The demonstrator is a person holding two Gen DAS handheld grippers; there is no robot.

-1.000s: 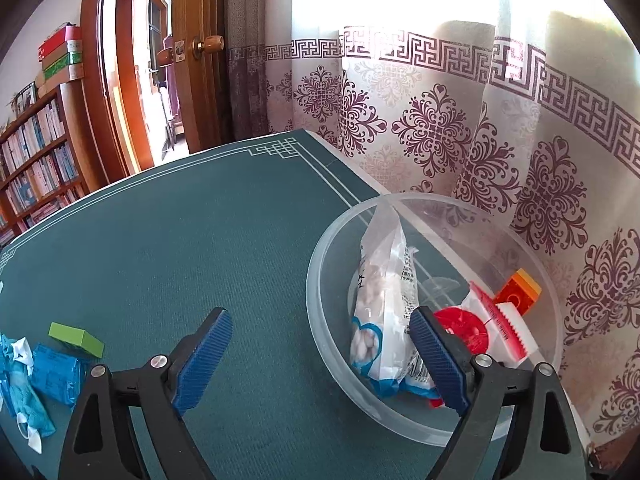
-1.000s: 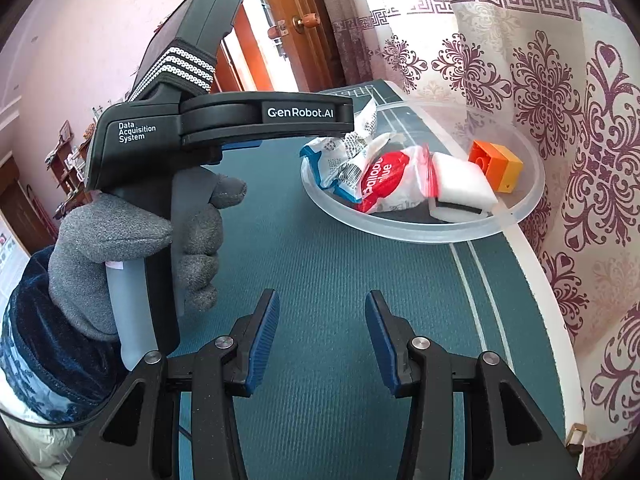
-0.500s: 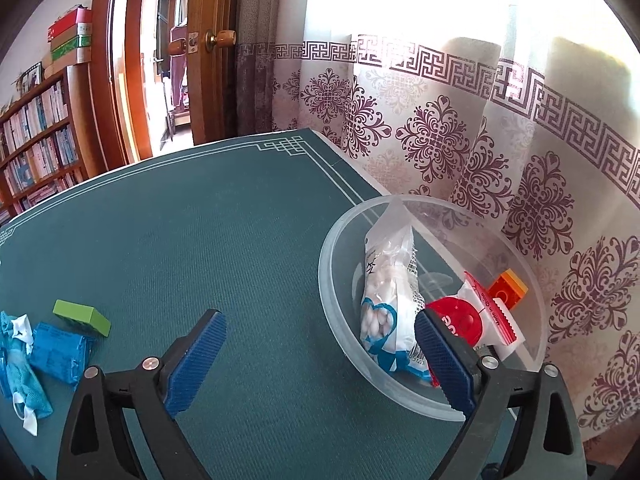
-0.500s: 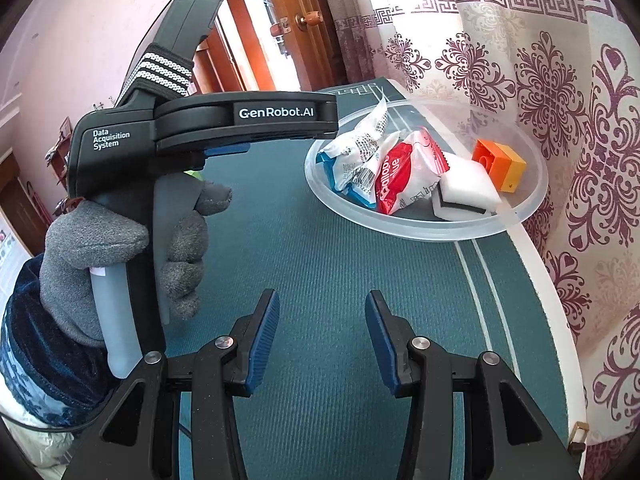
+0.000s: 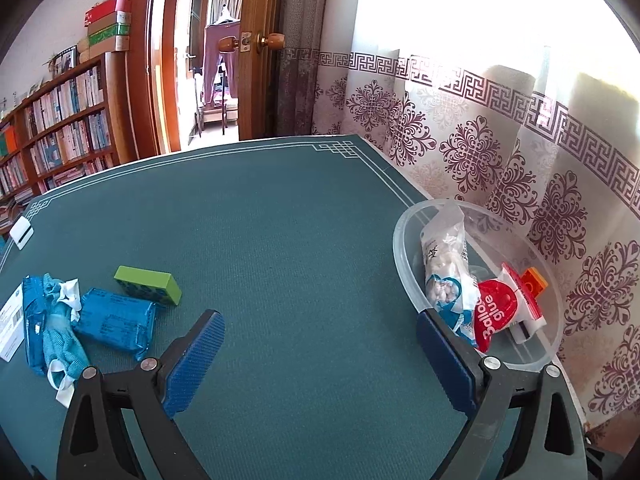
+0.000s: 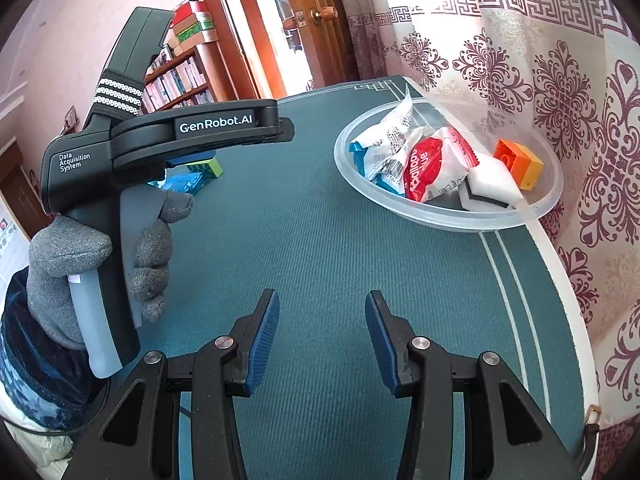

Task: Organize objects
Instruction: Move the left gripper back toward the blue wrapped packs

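Note:
A clear plastic bowl stands at the table's right edge; it also shows in the right wrist view. It holds a white-blue snack bag, a red balloon-glue packet, a white sponge and an orange brick. On the table at the left lie a green brick, a blue packet and a blue cloth bundle. My left gripper is open and empty, between those items and the bowl. My right gripper is open and empty over bare table.
The teal table mat ends at a patterned curtain on the right. A small white card lies at the far left edge. A bookshelf and an open door stand behind. The gloved hand with the left gripper's body fills the right view's left side.
My left gripper has swung left and pulled back from the bowl; the green brick and blue packet now sit nearer its left finger. The right gripper has barely moved.

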